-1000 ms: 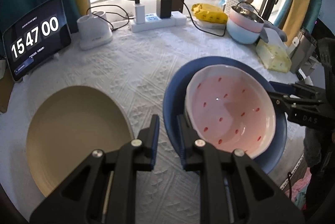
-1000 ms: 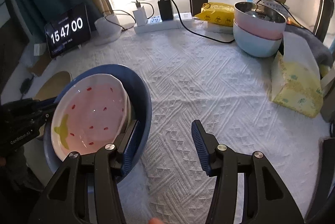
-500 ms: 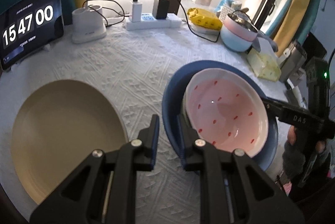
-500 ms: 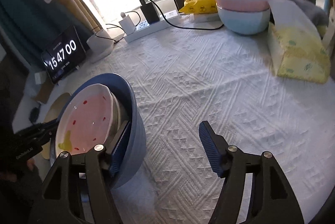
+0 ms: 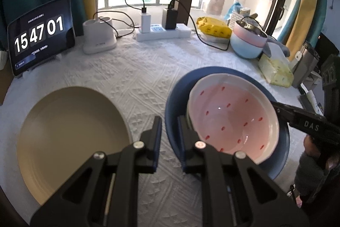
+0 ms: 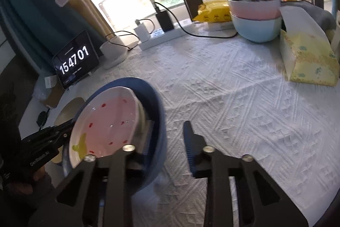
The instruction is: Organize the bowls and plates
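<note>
A blue bowl (image 5: 174, 103) holds a white bowl with a pink, red-flecked inside (image 5: 233, 116). My left gripper (image 5: 170, 131) is shut on the blue bowl's near rim. The right gripper (image 5: 282, 109) reaches in at the bowl's right rim. In the right wrist view the right gripper (image 6: 169, 137) straddles the blue bowl's (image 6: 157, 116) wall, one finger inside and one outside. Its jaws are closing, and a gap still shows at the outer pad. The bowl looks tilted there. A beige plate (image 5: 70, 137) lies on the cloth to the left.
Along the table's far side stand a clock tablet (image 5: 40, 35), a white charger base (image 5: 98, 40), a power strip (image 5: 163, 32) with cables, a yellow packet (image 5: 213, 27) and stacked pink and blue bowls (image 5: 247, 42). A yellow tissue box (image 6: 306, 59) sits at the right.
The right gripper's jaws have narrowed around the blue bowl's wall and the gripper has rolled a little. The left gripper holds where it was. The clock has ticked on one second.
</note>
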Available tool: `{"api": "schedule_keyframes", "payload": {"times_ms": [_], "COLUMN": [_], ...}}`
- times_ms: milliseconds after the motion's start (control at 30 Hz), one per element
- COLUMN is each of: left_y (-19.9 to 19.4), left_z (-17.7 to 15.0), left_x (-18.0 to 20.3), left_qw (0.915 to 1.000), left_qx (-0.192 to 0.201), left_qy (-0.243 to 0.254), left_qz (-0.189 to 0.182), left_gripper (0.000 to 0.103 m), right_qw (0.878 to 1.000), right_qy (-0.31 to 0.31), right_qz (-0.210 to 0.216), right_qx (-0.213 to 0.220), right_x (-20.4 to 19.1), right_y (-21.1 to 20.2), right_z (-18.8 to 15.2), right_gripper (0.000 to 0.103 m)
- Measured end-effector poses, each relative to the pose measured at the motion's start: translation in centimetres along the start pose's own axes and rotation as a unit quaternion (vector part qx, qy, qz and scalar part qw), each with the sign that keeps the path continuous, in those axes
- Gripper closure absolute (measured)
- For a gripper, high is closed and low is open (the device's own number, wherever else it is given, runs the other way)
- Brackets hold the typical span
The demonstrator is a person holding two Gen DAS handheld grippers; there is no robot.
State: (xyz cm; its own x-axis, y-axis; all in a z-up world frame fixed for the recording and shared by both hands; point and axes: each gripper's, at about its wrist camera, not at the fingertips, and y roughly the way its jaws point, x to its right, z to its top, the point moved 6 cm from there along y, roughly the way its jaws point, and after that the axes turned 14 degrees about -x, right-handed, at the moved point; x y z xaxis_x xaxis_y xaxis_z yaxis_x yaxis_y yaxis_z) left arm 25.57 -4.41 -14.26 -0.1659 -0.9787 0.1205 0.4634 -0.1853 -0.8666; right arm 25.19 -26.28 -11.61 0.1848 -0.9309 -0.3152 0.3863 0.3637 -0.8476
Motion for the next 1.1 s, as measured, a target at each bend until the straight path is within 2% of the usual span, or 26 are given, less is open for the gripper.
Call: {"api": "schedule_keyframes", "payload": {"times_ms": [67, 100, 433, 633, 1100], "left_y": [0.0, -0.1, -0.5, -0.8, -1.0], "left_z": [-0.1, -0.1, -0.5, -0.6, -0.6], "left_x": [0.1, 0.1, 0.0, 0.4, 0.5], "left_qw": [1.0, 1.0, 0.9995, 0.9994, 0.9992], "left_qx": [0.006, 0.009, 0.023, 0.027, 0.025], "left_qy": [-0.002, -0.003, -0.019, -0.02, -0.029], "left_qz": [-0.003, -0.002, -0.013, -0.008, -0.014], "left_gripper": [0.093, 0.093, 0.094, 0.094, 0.094], "right_qw": [1.0, 1.0, 0.999, 0.999, 0.999], "right_qy": [-0.007, -0.01, 0.004, 0.02, 0.015], "right_qz": [-0.002, -0.011, -0.026, -0.023, -0.034], "right_qx": [0.004, 0.008, 0.02, 0.019, 0.029], "right_x": [-0.6, -0.8, -1.1, -0.8, -1.2], "right_y": [-0.1, -0.1, -0.3, -0.4, -1.2], "right_z": [0.0, 0.0, 0.0, 0.0, 0.4], "right_gripper": [0.091, 0.091, 0.092, 0.092, 0.093]}}
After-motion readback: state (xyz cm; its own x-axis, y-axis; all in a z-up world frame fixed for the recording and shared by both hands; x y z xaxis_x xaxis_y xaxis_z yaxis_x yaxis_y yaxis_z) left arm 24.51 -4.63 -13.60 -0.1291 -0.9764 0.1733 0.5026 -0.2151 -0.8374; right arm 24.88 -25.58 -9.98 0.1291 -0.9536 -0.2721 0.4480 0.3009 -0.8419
